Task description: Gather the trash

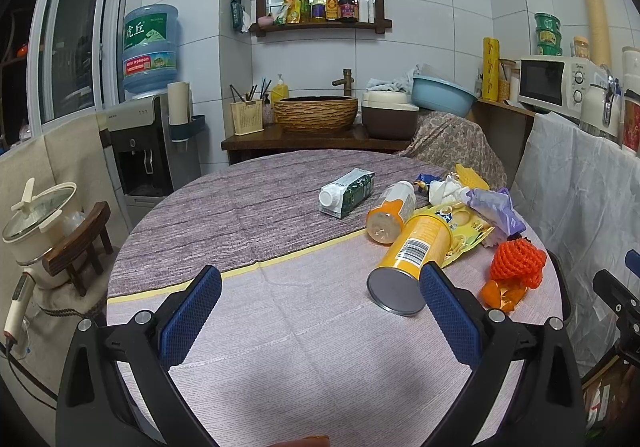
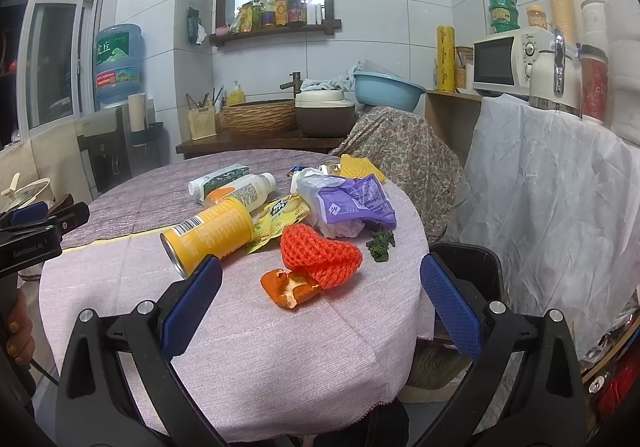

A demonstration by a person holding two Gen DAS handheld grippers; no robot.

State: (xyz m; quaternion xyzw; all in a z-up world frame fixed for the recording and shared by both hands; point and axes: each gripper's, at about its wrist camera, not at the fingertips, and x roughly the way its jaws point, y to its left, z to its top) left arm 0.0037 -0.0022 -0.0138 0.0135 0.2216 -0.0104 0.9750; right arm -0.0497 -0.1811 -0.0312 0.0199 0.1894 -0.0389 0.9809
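I am holding both grippers wide open and empty above the table (image 1: pixel 280 327). The yellow can (image 1: pixel 412 259) is lying on its side, its metal base pointing toward my left gripper (image 1: pixel 320 311) and just ahead-right of it. Its long axis is running away toward the bottle (image 1: pixel 392 211). My right gripper (image 2: pixel 320 299) is facing the orange peel (image 2: pixel 290 287) beside the can.

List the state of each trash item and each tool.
left tool: open, empty
right tool: open, empty
yellow can: lying on its side
white bottle: lying down, capped
carton: lying down, capped
orange peel: torn, loose on the table
purple bag: crumpled
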